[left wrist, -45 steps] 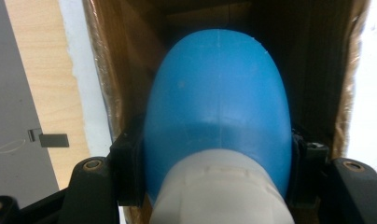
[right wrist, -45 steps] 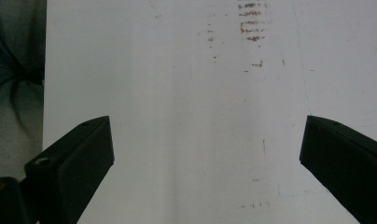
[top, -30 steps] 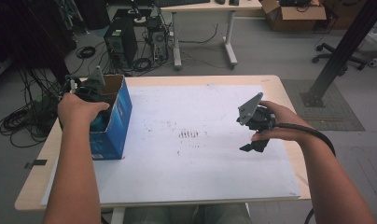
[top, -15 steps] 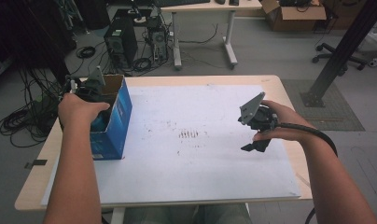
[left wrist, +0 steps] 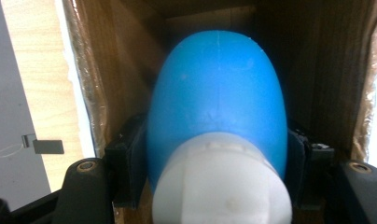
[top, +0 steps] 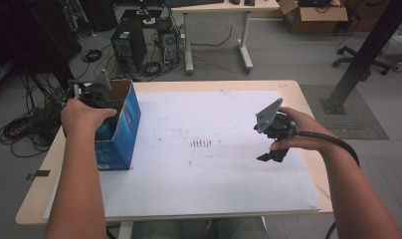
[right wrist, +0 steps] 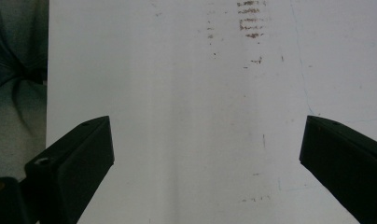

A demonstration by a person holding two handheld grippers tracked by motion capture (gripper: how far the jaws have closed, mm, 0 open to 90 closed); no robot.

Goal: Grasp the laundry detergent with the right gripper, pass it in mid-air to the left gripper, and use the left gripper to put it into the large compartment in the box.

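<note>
A blue cardboard box [top: 122,130] stands open at the table's left side. My left gripper [top: 92,94] reaches down into it, the person's hand on top. In the left gripper view a smooth blue object with a white end [left wrist: 217,93] sits between the jaws of my left gripper [left wrist: 214,158], inside the box's brown walls [left wrist: 116,70]. The jaws have just been opening, and both pads still lie against the object's sides. My right gripper [top: 271,156] hovers over the white sheet at the right. Its jaws [right wrist: 205,154] stand wide apart with nothing between them.
A white sheet [top: 204,169] with faint brown marks [top: 201,144] covers most of the wooden table [top: 298,94]. Cables and computer towers [top: 124,45] lie on the floor behind, beside another desk and a black post [top: 363,55].
</note>
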